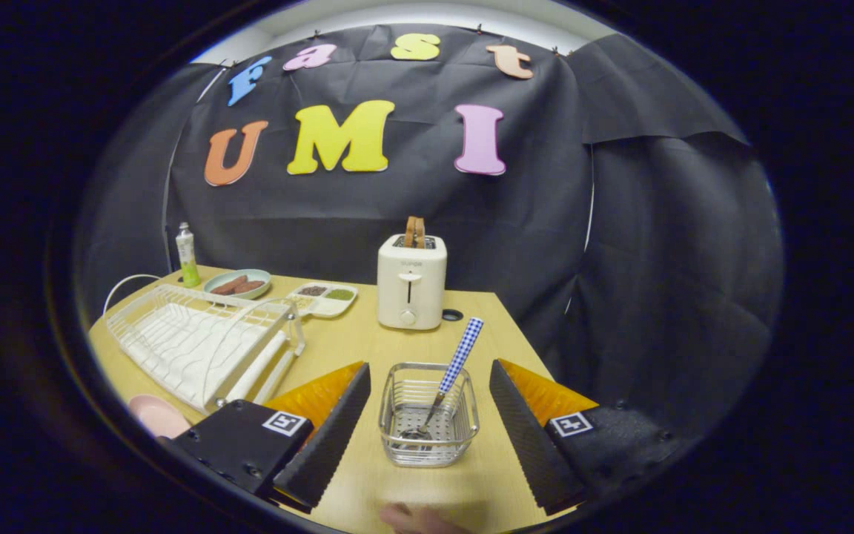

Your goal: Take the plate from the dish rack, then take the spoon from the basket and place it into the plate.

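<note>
Now, gripper view: we have the gripper (427,415) spread wide w/ nothing held, its fingers flanking the wire basket (428,415) on the worktop (368,341). The pink plate (156,417) lies flat on the worktop beside the near end of the dish rack (201,345), so we judge the plate step done and the spoon step in hand.

The spoon (451,382) stands slanted in the basket, bowl down on the perforated floor, handle leaning up and away over the far rim. Next move, as we read it: bring the fingers forward and up to the handle, close on it above the rim, lift clear, then carry left to the plate. The handle is slim, so the pinch needs to be square or it may twist.

Materials etc.: basket is shiny metal mesh, rectangular w/ rounded corners; spoon has a metal bowl and a blue-white checked handle. Dish rack is white coated wire w/ a ribbed tray. Plate looks smooth, matte. Worktop is pale wood-grain. Beyond the basket stands a cream toaster (411,282), smooth-sided.
</note>
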Action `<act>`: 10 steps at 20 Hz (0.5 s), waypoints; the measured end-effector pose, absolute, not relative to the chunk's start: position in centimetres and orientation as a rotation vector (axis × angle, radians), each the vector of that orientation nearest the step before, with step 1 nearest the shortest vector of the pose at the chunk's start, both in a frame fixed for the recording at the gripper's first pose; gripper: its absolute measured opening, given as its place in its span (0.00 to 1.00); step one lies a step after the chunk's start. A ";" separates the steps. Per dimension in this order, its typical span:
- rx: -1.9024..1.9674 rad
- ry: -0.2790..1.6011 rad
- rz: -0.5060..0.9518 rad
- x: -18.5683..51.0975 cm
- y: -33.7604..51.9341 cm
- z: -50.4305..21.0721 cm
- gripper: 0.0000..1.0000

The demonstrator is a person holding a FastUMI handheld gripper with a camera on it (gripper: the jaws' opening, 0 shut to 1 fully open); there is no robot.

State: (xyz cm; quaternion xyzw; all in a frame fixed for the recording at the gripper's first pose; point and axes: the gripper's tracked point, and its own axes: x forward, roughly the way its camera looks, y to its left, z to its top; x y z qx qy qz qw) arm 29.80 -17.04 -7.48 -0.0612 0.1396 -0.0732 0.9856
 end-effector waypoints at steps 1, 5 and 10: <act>-0.068 0.302 -0.136 30.8 -17.3 -7.7 1.00; 0.045 0.298 -0.158 34.3 -19.2 -6.9 0.97; 0.070 0.330 -0.147 36.0 -19.2 -7.2 0.61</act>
